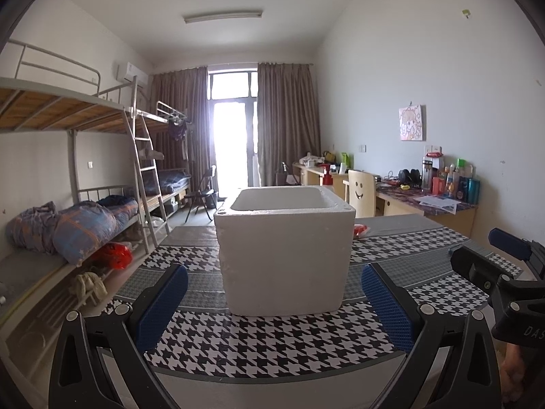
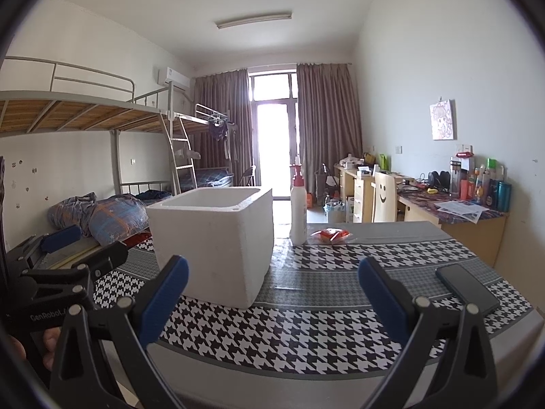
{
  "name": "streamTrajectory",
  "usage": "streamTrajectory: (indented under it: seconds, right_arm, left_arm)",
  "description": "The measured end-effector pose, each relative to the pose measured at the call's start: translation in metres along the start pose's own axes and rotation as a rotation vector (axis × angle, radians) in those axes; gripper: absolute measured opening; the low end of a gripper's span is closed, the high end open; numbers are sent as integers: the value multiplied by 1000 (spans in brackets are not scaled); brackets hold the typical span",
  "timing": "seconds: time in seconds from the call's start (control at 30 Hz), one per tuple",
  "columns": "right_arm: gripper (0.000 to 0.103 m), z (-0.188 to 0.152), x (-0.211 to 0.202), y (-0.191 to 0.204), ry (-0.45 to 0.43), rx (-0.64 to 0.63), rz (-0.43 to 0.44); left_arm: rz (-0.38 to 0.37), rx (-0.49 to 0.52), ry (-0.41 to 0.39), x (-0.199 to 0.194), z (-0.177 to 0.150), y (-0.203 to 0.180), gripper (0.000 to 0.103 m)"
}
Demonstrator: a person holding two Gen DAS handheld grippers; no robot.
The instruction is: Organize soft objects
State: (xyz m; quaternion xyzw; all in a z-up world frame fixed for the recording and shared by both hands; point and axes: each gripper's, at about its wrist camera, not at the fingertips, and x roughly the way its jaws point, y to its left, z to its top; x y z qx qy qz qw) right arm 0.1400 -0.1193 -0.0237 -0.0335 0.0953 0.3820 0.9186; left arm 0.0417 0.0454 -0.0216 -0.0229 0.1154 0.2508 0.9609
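Houndstooth-covered worktop [image 1: 272, 337] under both grippers. White foam box [image 1: 284, 248], open-topped, standing straight ahead of the left gripper [image 1: 272, 303], ahead and to the left of the right gripper [image 2: 272, 296]; inside hidden from both views. White bottle [image 2: 298, 211] with a red-and-white nozzle upright beyond the right gripper, just right of the box. Black phone [image 2: 468, 293] flat, close by the right gripper's right finger. Small red soft packet [image 2: 332, 235] lying far ahead of the right gripper, just right of the bottle. Both grippers spread wide, holding nothing.
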Motion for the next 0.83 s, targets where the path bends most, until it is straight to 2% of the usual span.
streamTrajectory:
  seconds: [0.83]
  right_arm:
    - [101,0,3,2,12,0,0]
  left_arm:
    - [4,1,15,4,-2,2,102]
